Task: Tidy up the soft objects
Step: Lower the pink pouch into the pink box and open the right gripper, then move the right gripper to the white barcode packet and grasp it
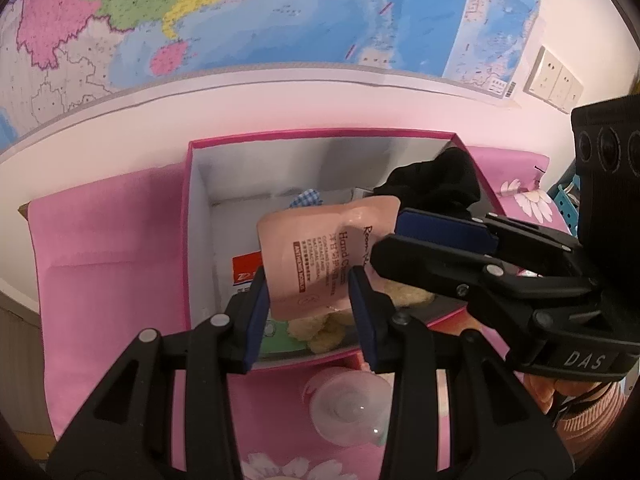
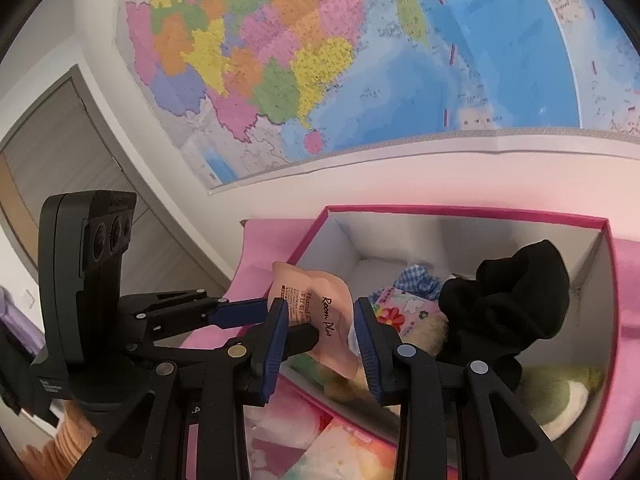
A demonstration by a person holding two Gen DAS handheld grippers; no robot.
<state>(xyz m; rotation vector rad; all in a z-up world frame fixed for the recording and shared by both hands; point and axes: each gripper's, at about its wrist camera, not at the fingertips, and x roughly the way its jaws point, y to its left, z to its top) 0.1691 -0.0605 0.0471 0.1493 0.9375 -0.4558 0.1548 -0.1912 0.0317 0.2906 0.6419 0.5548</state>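
Left wrist view: box [image 1: 320, 148] on the pink bed [image 1: 108, 248]; above its near-left part hangs the pouch [image 1: 316, 256], long axis upright, between both grippers. Left gripper [image 1: 310, 312] pinches its lower end; right gripper [image 2: 322, 344] fingers spread round its top.

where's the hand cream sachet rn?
Both views: hand cream sachet is held over the pink box, pinched by the left gripper, left of the black cloth.

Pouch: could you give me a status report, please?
Left gripper and right gripper both at pouch, grips unclear. Pouch aloft over box. Black cloth heaped at box's right side.
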